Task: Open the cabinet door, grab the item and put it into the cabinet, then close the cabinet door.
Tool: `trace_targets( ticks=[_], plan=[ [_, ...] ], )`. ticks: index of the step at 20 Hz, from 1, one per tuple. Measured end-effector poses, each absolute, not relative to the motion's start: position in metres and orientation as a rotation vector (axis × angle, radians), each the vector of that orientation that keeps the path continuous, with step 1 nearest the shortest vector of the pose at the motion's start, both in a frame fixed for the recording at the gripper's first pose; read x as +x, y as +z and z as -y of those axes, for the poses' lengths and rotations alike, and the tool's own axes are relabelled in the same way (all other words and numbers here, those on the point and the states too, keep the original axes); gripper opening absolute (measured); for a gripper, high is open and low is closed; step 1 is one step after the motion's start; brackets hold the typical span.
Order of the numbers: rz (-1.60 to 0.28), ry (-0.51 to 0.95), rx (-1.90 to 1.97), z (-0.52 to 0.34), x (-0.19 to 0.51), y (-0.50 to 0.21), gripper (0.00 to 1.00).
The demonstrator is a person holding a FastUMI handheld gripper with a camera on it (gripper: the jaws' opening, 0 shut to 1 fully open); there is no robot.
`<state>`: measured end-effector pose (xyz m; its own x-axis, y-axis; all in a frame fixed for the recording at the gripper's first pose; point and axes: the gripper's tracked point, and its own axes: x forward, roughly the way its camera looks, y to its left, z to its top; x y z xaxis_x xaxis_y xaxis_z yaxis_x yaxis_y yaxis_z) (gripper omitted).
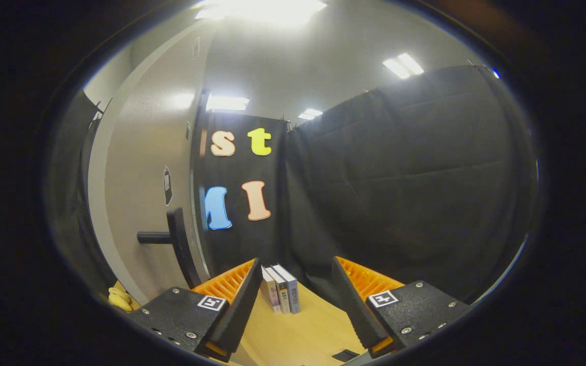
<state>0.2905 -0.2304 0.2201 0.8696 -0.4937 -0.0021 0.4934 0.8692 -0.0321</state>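
Observation:
My gripper (296, 264) is open, with nothing between its fingers, and hangs over a light wooden tabletop (298, 335). Left of the left finger stands a tall grey cabinet door (145, 178). A black handle (171, 238) sticks out from the door near its right edge. Left of the grey panel lies a dark space (71, 203); I cannot tell whether it is the cabinet's inside. A small yellow item (119, 300) lies at the foot of that space, beside the left finger's base.
Three books (280, 295) stand upright on the table just beyond the fingertips, against the black cloth wall (405, 193). A small flat black object (345, 355) lies on the table near the right finger's base.

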Motion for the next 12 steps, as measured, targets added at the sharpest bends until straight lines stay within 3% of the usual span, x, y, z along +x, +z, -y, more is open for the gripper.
trace_targets(
  ticks=[3, 12],
  plan=[
    [-0.014, -0.423, -0.002, 0.196, 0.3, 0.216, 0.84],
    [-0.022, -0.321, 0.001, 0.133, 0.317, 0.212, 0.84]
  ],
)
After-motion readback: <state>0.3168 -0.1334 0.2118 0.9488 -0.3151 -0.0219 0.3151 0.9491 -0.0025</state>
